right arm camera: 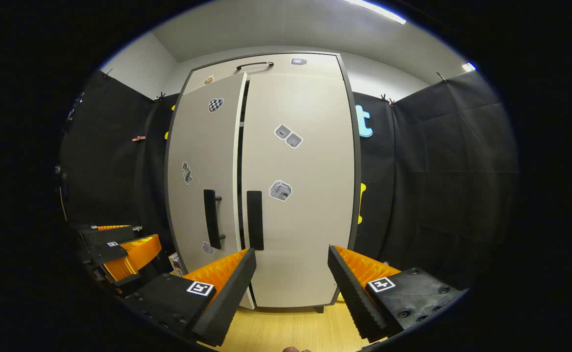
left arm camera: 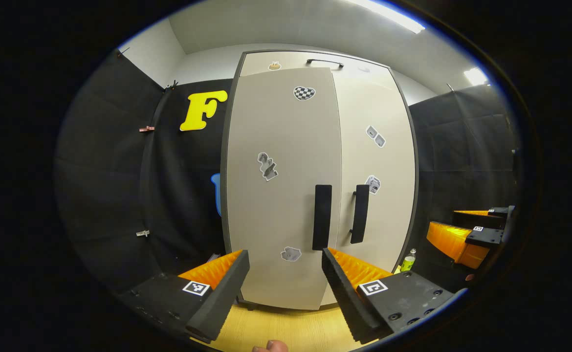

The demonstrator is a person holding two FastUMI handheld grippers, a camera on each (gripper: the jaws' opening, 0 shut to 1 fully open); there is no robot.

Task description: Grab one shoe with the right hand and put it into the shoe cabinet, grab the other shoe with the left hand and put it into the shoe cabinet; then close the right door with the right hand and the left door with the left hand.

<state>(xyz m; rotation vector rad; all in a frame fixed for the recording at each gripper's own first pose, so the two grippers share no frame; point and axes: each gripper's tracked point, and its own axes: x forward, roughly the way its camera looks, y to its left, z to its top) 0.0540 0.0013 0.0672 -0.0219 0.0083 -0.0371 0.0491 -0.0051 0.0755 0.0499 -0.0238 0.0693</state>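
Note:
The beige shoe cabinet (left arm camera: 315, 171) stands straight ahead, with stickers on both doors. Its left door (left arm camera: 281, 195) is slightly ajar and its edge overlaps the right door (left arm camera: 384, 161). In the right gripper view a dark gap runs between the left door (right arm camera: 208, 161) and the right door (right arm camera: 300, 220), which lies flush. My left gripper (left arm camera: 284, 255) is open, a short way in front of the left door, near its black handle (left arm camera: 322, 216). My right gripper (right arm camera: 292, 252) is open before the right door, right of its handle (right arm camera: 254, 220). Nothing is between either pair of fingers.
The cabinet rests on a light wood floor (left arm camera: 286, 327). A green bottle (left arm camera: 407, 260) stands by its right side and a small box (right arm camera: 176, 264) by its left. A top flap has a black handle (left arm camera: 324, 62). Black cloth walls close in both sides.

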